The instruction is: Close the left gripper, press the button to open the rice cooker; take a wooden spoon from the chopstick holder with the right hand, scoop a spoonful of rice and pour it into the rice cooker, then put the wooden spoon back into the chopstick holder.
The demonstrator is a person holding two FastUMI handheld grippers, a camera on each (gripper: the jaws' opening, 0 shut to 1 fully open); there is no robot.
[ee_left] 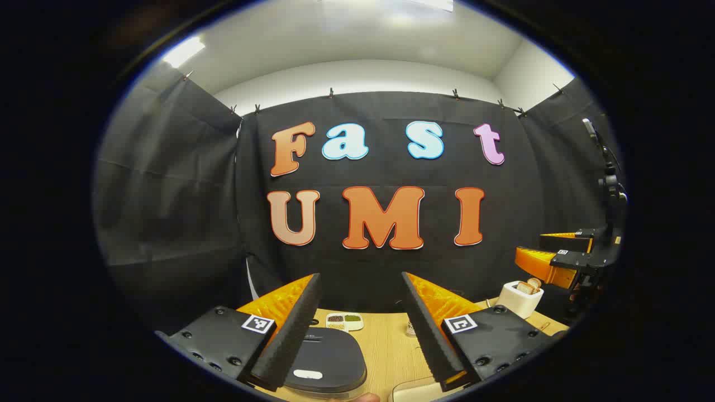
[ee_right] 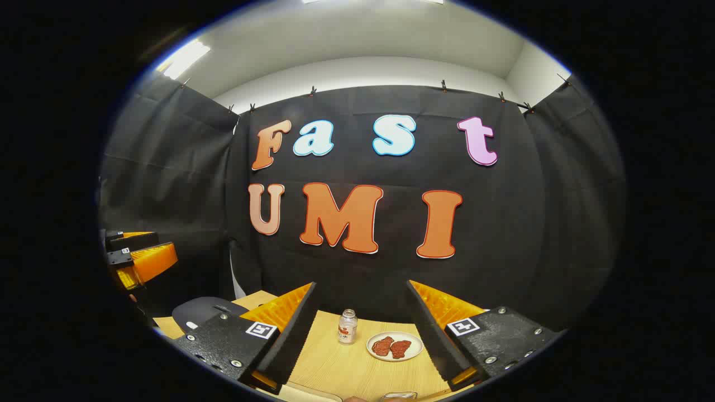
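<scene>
Left gripper view: left gripper (ee_left: 360, 329) spread wide, above dark oval rice cooker (ee_left: 324, 357) with pale lid button (ee_left: 308, 374) (rigid, likely springy; press squarely). Right gripper (ee_right: 362, 335) likewise spread, gripping nothing. Spoon handle judged light, stiff.

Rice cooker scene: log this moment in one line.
left hand-held gripper: open, above table | right hand-held gripper: open, empty | rice cooker: lid shut | stage: button not yet pressed

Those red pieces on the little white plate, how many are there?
2. Both red pieces lie side by side on the white plate in the right gripper view, one on the left and one on the right, touching or nearly so. Anything beneath them would be hidden.
</scene>
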